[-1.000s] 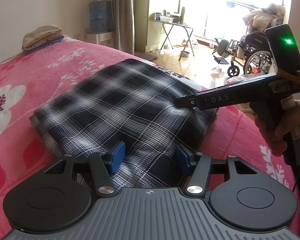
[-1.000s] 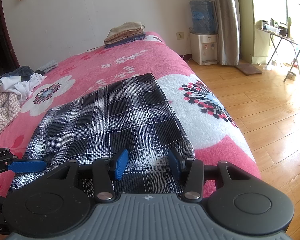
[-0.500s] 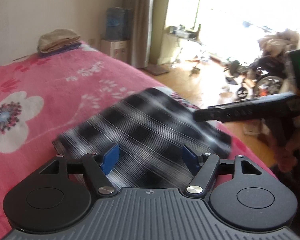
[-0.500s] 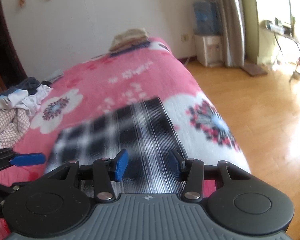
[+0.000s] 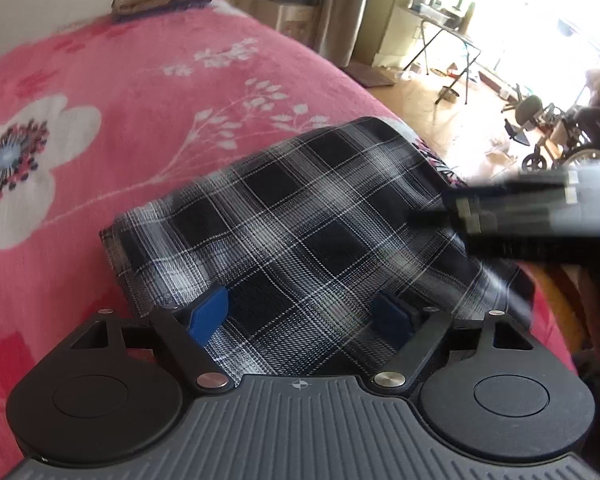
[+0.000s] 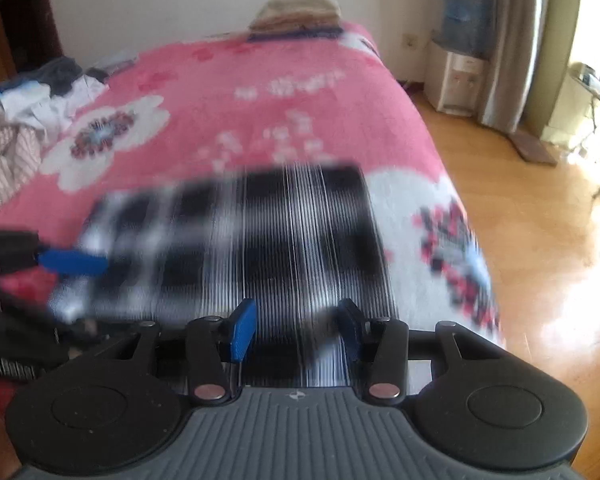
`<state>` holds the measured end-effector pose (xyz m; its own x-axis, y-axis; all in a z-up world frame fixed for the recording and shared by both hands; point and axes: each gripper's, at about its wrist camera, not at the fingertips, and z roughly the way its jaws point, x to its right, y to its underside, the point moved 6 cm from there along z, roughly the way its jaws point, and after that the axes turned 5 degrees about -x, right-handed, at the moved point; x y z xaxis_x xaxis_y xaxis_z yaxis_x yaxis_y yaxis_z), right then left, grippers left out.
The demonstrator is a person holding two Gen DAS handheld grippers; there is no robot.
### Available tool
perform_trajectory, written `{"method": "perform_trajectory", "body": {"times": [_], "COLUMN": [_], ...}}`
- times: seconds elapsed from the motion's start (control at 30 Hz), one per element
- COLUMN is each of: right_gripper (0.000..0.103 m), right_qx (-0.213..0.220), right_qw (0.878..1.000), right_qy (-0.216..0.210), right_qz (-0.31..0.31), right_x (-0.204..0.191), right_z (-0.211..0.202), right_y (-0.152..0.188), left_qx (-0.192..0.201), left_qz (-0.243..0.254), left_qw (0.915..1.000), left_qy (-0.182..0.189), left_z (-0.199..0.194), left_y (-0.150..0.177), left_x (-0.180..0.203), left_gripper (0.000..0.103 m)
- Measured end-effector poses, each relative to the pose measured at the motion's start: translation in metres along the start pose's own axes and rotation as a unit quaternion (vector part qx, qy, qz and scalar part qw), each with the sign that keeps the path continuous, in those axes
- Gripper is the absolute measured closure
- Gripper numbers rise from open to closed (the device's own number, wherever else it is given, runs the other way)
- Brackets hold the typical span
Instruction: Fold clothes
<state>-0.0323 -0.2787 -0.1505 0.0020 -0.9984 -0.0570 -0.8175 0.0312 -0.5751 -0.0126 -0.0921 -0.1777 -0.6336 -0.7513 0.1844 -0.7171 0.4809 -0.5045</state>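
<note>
The left gripper (image 5: 302, 312) has its jaws spread wide, and they have just been opening further; its blue pads (image 5: 208, 312) stand clear of the cloth, with the near edge of the plaid garment (image 5: 312, 220) showing between and below them but not pinched. The right gripper (image 6: 296, 328) holds its jaws at a middling gap. The plaid fabric runs between its pads (image 6: 242, 330), yet the picture is smeared by motion and whether they press on it cannot be told.

The garment, black and white check, lies folded into a rough rectangle on the pink flowered blanket (image 5: 148, 92), near the bed's edge toward the wooden floor (image 6: 540, 220). In the left view the right gripper crosses the garment's far right corner as a dark blur; in the right view one blue finger of the left gripper shows at the garment's left edge.

No writing can be read on either tool in these frames.

Farther off, a stack of folded clothes (image 6: 296, 12) sits at the head of the bed, a loose heap (image 6: 20, 120) at its left side, and a water dispenser (image 6: 460, 60) by the wall.
</note>
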Motion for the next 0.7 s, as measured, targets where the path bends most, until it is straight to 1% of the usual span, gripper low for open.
{"method": "perform_trajectory", "body": {"times": [0.1,0.2,0.27,0.33,0.37,0.43,0.53,0.63,0.7], "right_gripper": [0.055,0.055,0.055,0.054,0.054,0.054,0.054,0.054,0.054], "right_qx": [0.024,0.035,0.022,-0.001,0.001,-0.001,0.005,0.009,0.000], "right_qw": [1.000,0.999,0.999,0.999,0.999,0.999,0.998,0.998,0.998], "right_qy": [0.005,0.005,0.004,0.003,-0.001,-0.005,-0.014,-0.013,-0.016], "right_qz": [-0.004,0.009,0.024,0.034,0.037,0.040,0.054,0.054,0.058], "right_x": [0.000,0.002,0.004,0.009,0.010,0.012,0.016,0.018,0.018], "right_z": [0.004,0.026,0.049,0.072,0.074,0.068,0.040,0.012,-0.001], "right_y": [-0.035,-0.062,-0.068,-0.064,-0.062,-0.062,-0.061,-0.048,-0.034], "left_qx": [-0.015,-0.022,-0.026,-0.029,-0.030,-0.033,-0.036,-0.037,-0.038], "left_qz": [-0.021,-0.030,-0.032,-0.031,-0.030,-0.029,-0.026,-0.025,-0.022], "left_qw": [0.9997,0.9993,0.9991,0.9991,0.9991,0.9990,0.9990,0.9989,0.9989], "left_qy": [0.005,0.005,0.004,0.001,-0.001,-0.004,-0.007,-0.011,-0.015], "left_z": [0.002,0.002,0.003,0.005,0.005,0.005,0.004,0.006,0.006], "left_y": [-0.003,-0.005,-0.006,-0.007,-0.007,-0.007,-0.005,-0.005,-0.004], "left_x": [-0.002,-0.001,0.000,0.001,0.001,0.002,0.000,0.000,0.000], "left_gripper": [0.020,0.018,0.016,0.015,0.015,0.014,0.013,0.013,0.013]}}
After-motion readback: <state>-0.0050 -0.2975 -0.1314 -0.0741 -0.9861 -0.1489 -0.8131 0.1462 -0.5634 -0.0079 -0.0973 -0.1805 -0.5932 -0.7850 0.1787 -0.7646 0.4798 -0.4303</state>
